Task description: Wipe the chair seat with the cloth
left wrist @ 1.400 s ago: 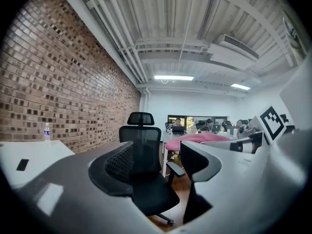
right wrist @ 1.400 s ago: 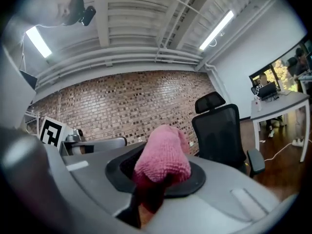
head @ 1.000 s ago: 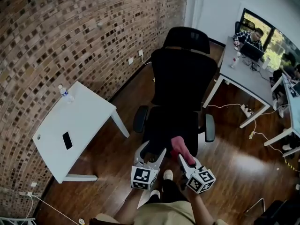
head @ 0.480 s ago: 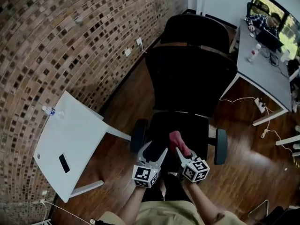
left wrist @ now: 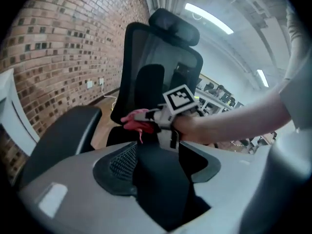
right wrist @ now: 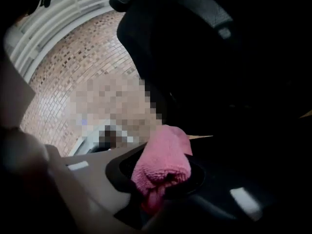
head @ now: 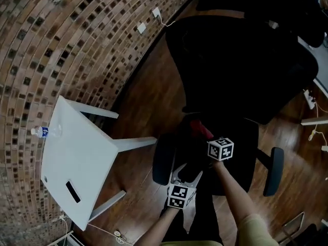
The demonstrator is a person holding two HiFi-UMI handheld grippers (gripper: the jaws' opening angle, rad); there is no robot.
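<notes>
Now right gripper (head: 204,135) pinches the pink cloth (right wrist: 163,165), left gripper (head: 187,172) gapes empty; best press the wad ahead of the right jaws flat onto the chair seat (head: 241,152), then sweep.

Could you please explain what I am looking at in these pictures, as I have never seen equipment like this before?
There is no robot here: a person holds a hand-operated two-jaw gripper in each hand. The head view comes from a camera on the person's head, looking steeply down at a black office chair. The other two views come from cameras that ride on each gripper and look along its jaws. The right gripper is shut on a pink cloth, held over the chair seat. The left gripper is open and empty, near the seat's front edge. The cube with square markers is part of each gripper. Beside the chair stands a white table with a bottle and a dark phone on it.
</notes>
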